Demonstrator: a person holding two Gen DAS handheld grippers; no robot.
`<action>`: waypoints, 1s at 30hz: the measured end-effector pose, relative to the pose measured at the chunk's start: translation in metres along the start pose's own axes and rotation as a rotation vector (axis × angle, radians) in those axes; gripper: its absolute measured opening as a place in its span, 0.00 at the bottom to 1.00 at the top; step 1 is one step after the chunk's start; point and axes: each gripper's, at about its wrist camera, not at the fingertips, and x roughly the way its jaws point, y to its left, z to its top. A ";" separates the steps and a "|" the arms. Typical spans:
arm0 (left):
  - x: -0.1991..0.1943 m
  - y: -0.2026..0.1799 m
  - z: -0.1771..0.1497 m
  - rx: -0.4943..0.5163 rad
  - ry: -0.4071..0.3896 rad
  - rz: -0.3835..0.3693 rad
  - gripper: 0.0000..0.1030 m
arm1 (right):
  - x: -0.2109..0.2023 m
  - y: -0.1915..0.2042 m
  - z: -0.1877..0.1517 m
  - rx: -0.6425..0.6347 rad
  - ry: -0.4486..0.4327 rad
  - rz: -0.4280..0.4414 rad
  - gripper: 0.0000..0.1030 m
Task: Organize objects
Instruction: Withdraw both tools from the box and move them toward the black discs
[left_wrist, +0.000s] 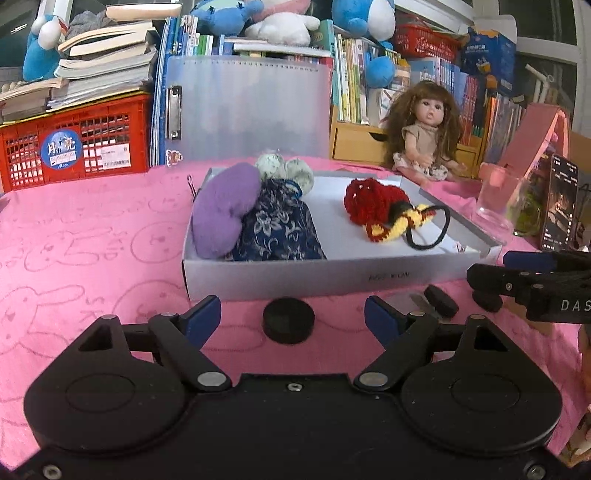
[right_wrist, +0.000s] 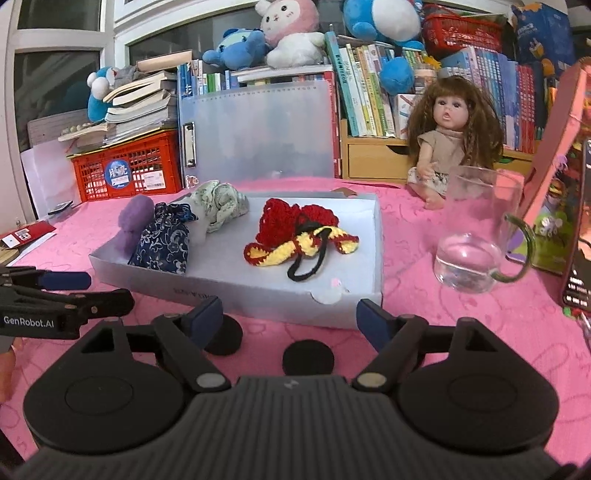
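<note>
- We see the left gripper low in the centre of its own view, jaws spread wide with nothing gripped; a black round disc lies on the pink cloth between the blue fingertips, touching neither.
- The right gripper sits low in the centre of its view, also wide open and holding nothing; a second black disc rests on the cloth between its fingers, and the first disc shows just behind its left fingertip.
- In the left wrist view the right gripper enters from the right edge, and we read "DAS" on its side. In the right wrist view the left gripper comes in at the left edge, lettered "GenRobot.AI".
- The shallow white box lies mid-frame, just beyond the discs. Faint print runs along its front wall, which we cannot read.
- Inside, on the left of the box: a purple felt piece, a navy floral pouch and a pale patterned cloth bundle behind them. On the right: a red and yellow crochet piece with a black hair tie.
- A red crate at the upper left carries a round blue sticker with characters too small for us to read surely.
- A doll sits right of the box, and a glass mug stands at the right.
</note>
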 end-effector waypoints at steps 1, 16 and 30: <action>0.001 0.000 -0.001 -0.004 0.005 -0.003 0.80 | -0.001 0.000 -0.002 -0.002 -0.008 -0.006 0.85; 0.012 -0.010 -0.001 0.035 0.067 0.056 0.79 | 0.003 0.003 -0.011 -0.006 0.025 -0.054 0.86; 0.012 -0.013 -0.003 0.044 0.066 0.067 0.79 | 0.014 0.004 -0.011 -0.006 0.104 -0.069 0.78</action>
